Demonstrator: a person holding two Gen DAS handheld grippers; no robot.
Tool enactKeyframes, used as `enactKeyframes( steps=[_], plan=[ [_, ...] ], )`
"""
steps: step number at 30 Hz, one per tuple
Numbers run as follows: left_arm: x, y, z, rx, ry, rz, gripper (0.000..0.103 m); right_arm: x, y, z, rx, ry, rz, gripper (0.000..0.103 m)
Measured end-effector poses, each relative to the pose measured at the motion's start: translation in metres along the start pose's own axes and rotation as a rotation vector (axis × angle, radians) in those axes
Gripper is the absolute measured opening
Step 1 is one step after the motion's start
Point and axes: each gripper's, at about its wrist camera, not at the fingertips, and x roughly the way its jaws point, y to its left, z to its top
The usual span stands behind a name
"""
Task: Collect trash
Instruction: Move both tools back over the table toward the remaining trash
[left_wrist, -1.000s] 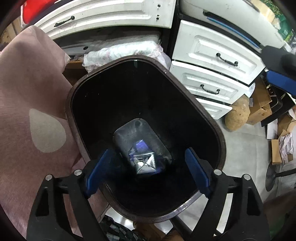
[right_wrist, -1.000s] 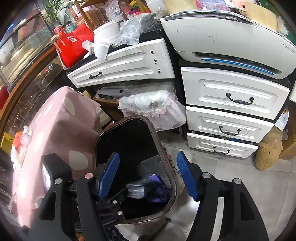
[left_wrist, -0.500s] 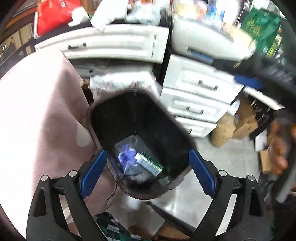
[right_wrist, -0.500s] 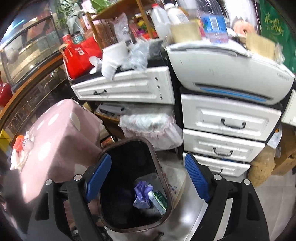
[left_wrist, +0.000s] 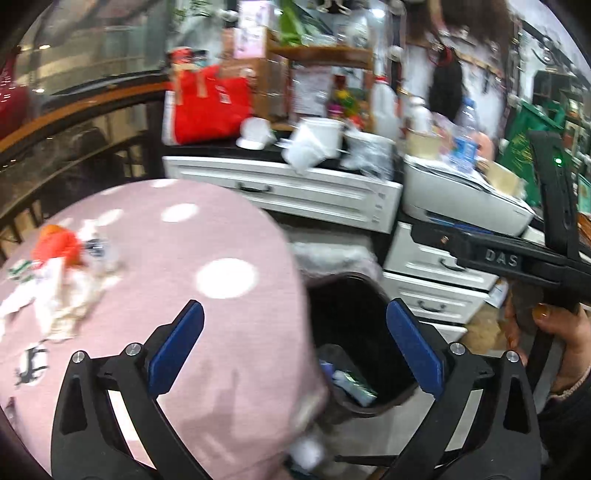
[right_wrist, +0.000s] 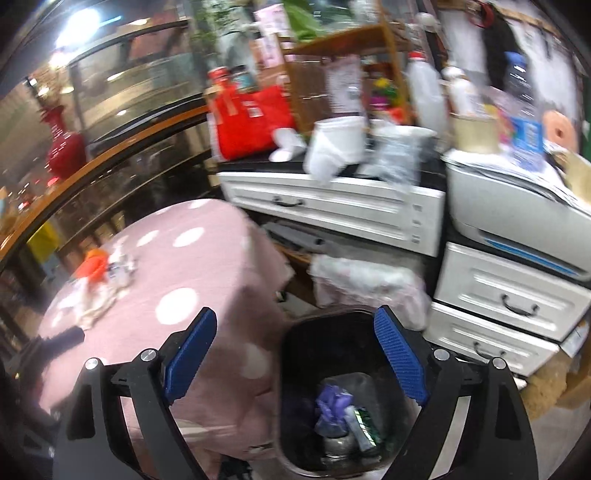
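A dark bin (right_wrist: 295, 354) stands on the floor beside a pink dotted table (right_wrist: 192, 266). Inside the bin lie a purple wrapper (right_wrist: 332, 406) and a green and silver pack (right_wrist: 364, 424). The left wrist view shows the same bin (left_wrist: 354, 314) half hidden behind the table (left_wrist: 221, 332). Crumpled tissues and an orange wrapper (left_wrist: 55, 273) lie on the tablecloth, also in the right wrist view (right_wrist: 96, 280). My left gripper (left_wrist: 295, 321) hangs over the table's corner and my right gripper (right_wrist: 295, 317) above the bin's edge. The jaws of both are opening, with nothing between them.
White drawers (right_wrist: 509, 295) and a printer (right_wrist: 517, 206) stand behind the bin, with a bulging plastic bag (right_wrist: 369, 280) under the counter. A red bag (left_wrist: 210, 107), cups and bottles crowd the counter. A hand (left_wrist: 565, 343) holds a black tool at the right.
Both grippers have lifted up and back from the bin, and their jaws stand wider. The table top with its litter has come into view.
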Motion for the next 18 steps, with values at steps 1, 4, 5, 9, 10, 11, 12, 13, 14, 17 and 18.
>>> enactKeyframes(
  steps=[1, 4, 5, 9, 10, 11, 12, 13, 14, 17, 18],
  plan=[
    [-0.003, 0.008, -0.001, -0.012, -0.002, 0.015, 0.097, 0.003, 0.01, 0.001, -0.016, 0.003, 0.02, 0.087],
    [-0.014, 0.038, -0.005, -0.065, -0.011, 0.064, 0.097, 0.01, 0.035, 0.003, -0.049, 0.011, 0.07, 0.087],
    [-0.017, 0.047, -0.006, -0.08, -0.014, 0.082, 0.097, 0.013, 0.045, 0.003, -0.062, 0.016, 0.091, 0.087],
    [-0.03, 0.088, -0.014, -0.145, -0.014, 0.16, 0.097, 0.024, 0.079, 0.003, -0.107, 0.031, 0.156, 0.087],
    [-0.033, 0.097, -0.016, -0.157, -0.015, 0.181, 0.097, 0.026, 0.086, 0.002, -0.117, 0.037, 0.167, 0.087],
    [-0.034, 0.104, -0.017, -0.166, -0.014, 0.197, 0.097, 0.029, 0.095, 0.002, -0.13, 0.043, 0.181, 0.087],
    [-0.036, 0.112, -0.02, -0.177, -0.013, 0.216, 0.097, 0.031, 0.102, 0.003, -0.141, 0.047, 0.195, 0.087],
    [-0.038, 0.12, -0.022, -0.187, -0.011, 0.239, 0.097, 0.032, 0.107, 0.002, -0.147, 0.049, 0.206, 0.087],
    [-0.04, 0.128, -0.024, -0.196, -0.008, 0.262, 0.097, 0.034, 0.114, 0.002, -0.158, 0.053, 0.221, 0.087],
    [-0.047, 0.153, -0.032, -0.237, -0.003, 0.312, 0.097, 0.038, 0.137, 0.002, -0.19, 0.064, 0.253, 0.087],
    [-0.05, 0.163, -0.036, -0.257, -0.004, 0.325, 0.097, 0.04, 0.145, 0.002, -0.201, 0.069, 0.266, 0.087]
  ],
)
